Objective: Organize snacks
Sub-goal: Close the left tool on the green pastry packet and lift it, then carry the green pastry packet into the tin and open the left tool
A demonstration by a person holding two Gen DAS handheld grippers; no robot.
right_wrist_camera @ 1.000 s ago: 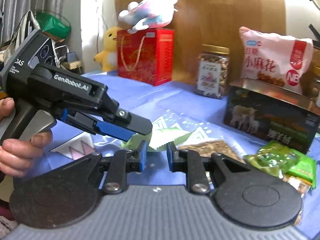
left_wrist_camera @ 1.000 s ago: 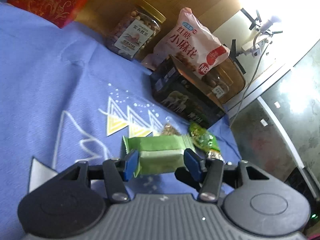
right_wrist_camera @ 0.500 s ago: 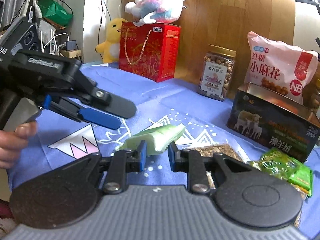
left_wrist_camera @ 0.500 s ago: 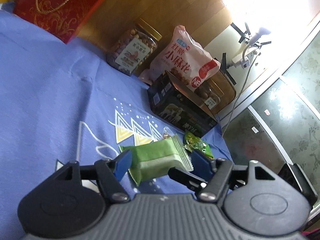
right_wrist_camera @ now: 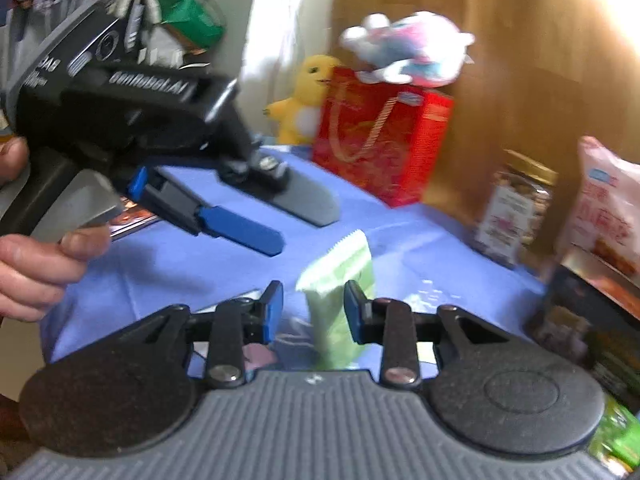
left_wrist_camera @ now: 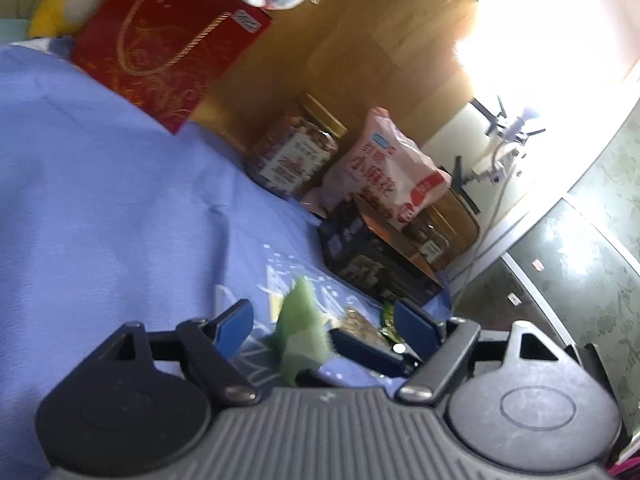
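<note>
A blue cloth [right_wrist_camera: 420, 240] printed with white and yellow triangles covers the table, and a wooden wall panel [left_wrist_camera: 360, 60] rises behind it. Nearest, the right gripper [right_wrist_camera: 312, 312] has a pale green wrapped snack [right_wrist_camera: 340, 280] standing on end between its blue pads; the right-hand pad lies against the wrapper while the left-hand pad stands clear of it, the jaws having just been opening, so the packet is loose rather than pinched. To its left the left gripper [right_wrist_camera: 276, 220], held by a person's hand [right_wrist_camera: 36, 256], hovers over the cloth with jaws spread wide and just opened further, nothing between them in that view. Beyond, small green snack packets [left_wrist_camera: 386, 318] lie beside a dark tin box [left_wrist_camera: 372, 256]. Farther back stand a pink snack bag [left_wrist_camera: 384, 172], a nut jar [left_wrist_camera: 296, 152], a red gift box [right_wrist_camera: 380, 140] topped by a plush toy [right_wrist_camera: 408, 52], and a yellow plush duck [right_wrist_camera: 308, 100].
</note>
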